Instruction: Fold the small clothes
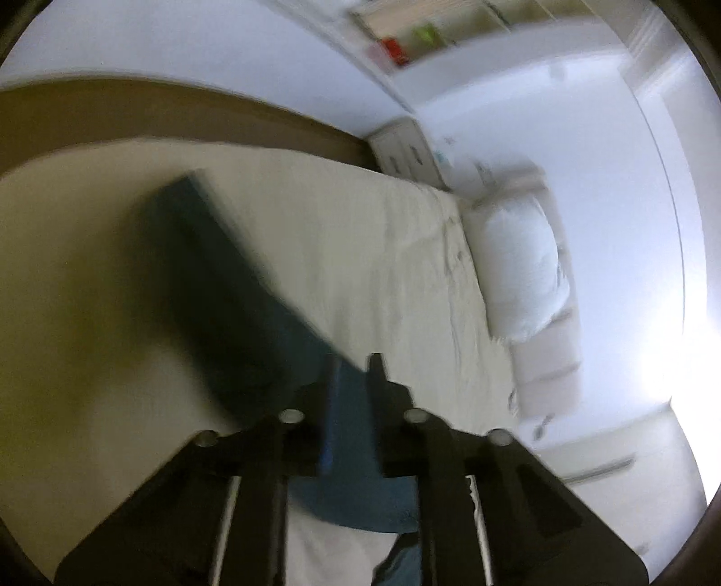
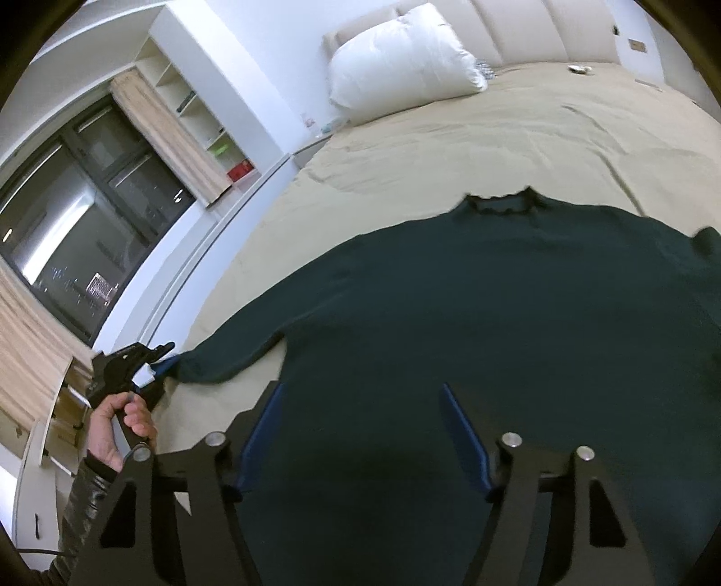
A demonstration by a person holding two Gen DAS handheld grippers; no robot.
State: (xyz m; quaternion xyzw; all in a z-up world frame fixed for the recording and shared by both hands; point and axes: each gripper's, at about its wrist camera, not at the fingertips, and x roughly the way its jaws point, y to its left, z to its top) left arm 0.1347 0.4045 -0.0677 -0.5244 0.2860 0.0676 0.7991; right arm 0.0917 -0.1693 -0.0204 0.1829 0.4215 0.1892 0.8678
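Right under your right gripper (image 2: 362,432) lies the dark green sweater (image 2: 473,315), spread flat and face up across the beige bedsheet (image 2: 450,148), its ruffled collar (image 2: 500,203) pointing toward the head of the bed. It fills most of the right wrist view and looks laid out this way so its sleeves can be folded inward over the body. That gripper's jaws stand partly apart above the sweater's lower body, with nothing pinched between the blue pads (image 2: 464,437); it looks poised to pin or catch the hem.

Beyond the collar, a white pillow (image 2: 401,58) leans against the padded headboard (image 2: 518,31), well clear of the garment.

At the far end of the sweater's outstretched sleeve (image 2: 234,356), near the edge of the bed, your left hand (image 2: 121,428) holds the left gripper (image 2: 157,356). Its jaws are closed on the sleeve's cuff. The left wrist view is blurred, but it shows the sleeve (image 1: 216,279) running away from the closed fingers across the sheet. Holding the cuff at its tip probably lets you carry the whole sleeve across the chest in one sweep.
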